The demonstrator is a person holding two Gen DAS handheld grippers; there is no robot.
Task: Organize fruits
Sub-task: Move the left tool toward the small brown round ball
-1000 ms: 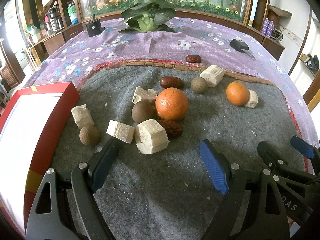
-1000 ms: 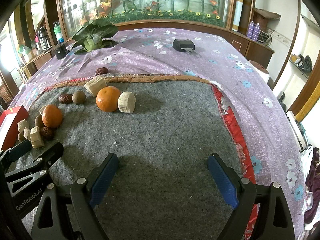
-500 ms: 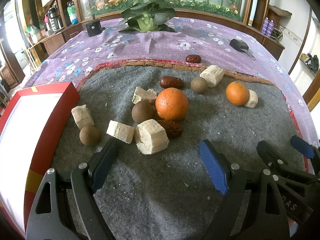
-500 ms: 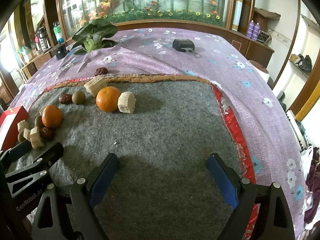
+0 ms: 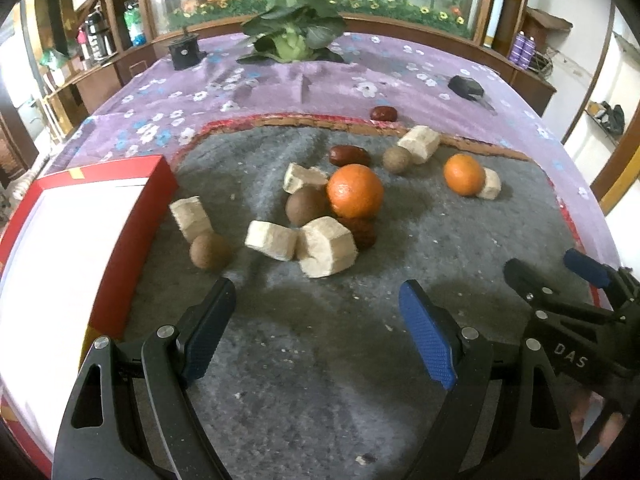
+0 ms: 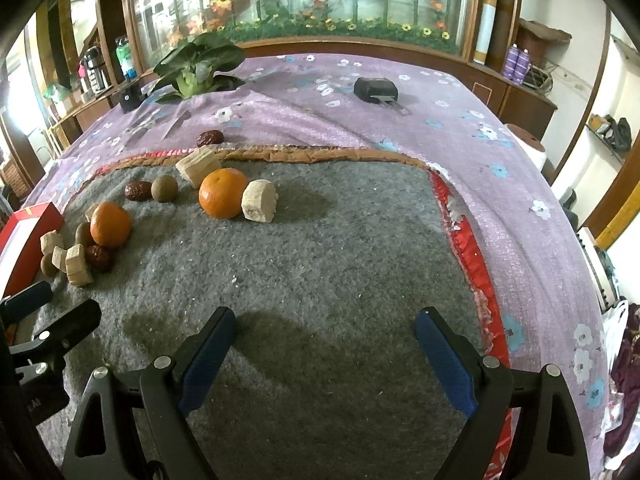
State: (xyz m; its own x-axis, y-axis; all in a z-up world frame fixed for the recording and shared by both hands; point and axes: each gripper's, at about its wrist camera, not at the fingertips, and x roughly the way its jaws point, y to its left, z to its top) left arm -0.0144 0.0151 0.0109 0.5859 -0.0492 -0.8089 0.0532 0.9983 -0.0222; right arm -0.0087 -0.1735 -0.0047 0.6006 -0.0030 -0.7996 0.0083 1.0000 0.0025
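The left gripper (image 5: 316, 304) is spread wide with nothing between its blue pads, hovering over the grey felt mat (image 5: 320, 360) just short of a cluster: a pale cut chunk (image 5: 327, 246), a brown round fruit (image 5: 210, 251), a red date (image 5: 362, 230) and an orange (image 5: 354, 191). A red box (image 5: 132, 216) sits at the mat's left edge. The right gripper (image 6: 324, 320) is likewise released over bare felt, well apart from a second orange (image 6: 223, 193) touching a pale chunk (image 6: 259, 201)

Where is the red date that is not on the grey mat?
The lone date lies on the purple cloth just past the mat's far edge, behind a pale block; in the right wrist view it is upper left.
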